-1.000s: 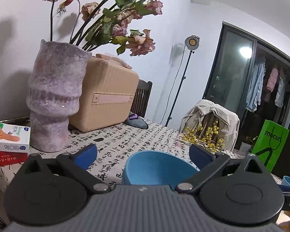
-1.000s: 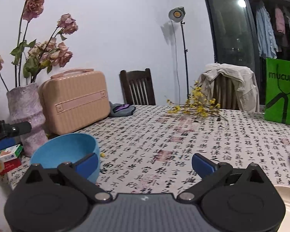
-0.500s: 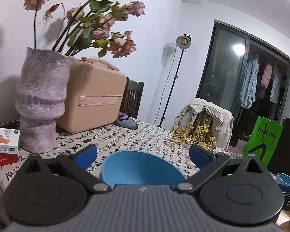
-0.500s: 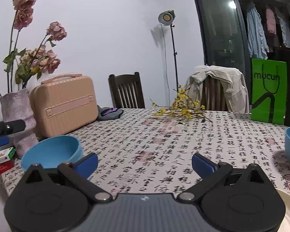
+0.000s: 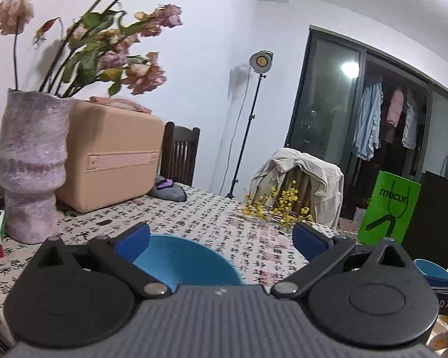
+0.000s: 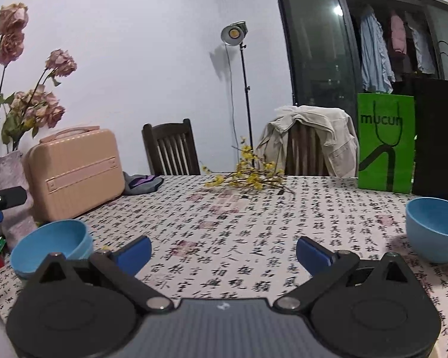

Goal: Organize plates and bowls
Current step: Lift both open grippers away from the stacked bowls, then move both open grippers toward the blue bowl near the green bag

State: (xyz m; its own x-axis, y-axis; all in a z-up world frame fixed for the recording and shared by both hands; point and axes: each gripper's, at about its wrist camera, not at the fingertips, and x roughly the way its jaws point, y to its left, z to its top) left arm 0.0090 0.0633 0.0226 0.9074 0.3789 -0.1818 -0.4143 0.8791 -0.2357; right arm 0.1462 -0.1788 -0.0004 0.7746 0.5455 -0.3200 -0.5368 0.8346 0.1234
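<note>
Calligraphy-printed cloth covers the table (image 6: 230, 232) beneath a white wall. Blue bowl (image 5: 182, 264), near left: it sits on the cloth between the spread fingers of the left gripper (image 5: 221, 238), whose blue pads (image 5: 133, 238) stand wide apart and grip nothing; whether the left pad touches the rim cannot be told. In the right wrist view the same bowl (image 6: 52, 246) lies left of the right gripper (image 6: 224, 250), likewise wide open and empty above bare cloth. Second blue bowl (image 6: 434, 228), near right, well apart from the first. Farther left stand a mottled vase (image 5: 31, 164) of dried roses and, just beside it, a peach case (image 5: 110, 158). Yellow flower sprigs (image 6: 248, 176) lie at the far edge, a green bag (image 6: 385, 146) at far right. Behind the table: two chairs, one (image 6: 307, 140) draped with a pale jacket, and a lamp stand (image 6: 234, 34).
</note>
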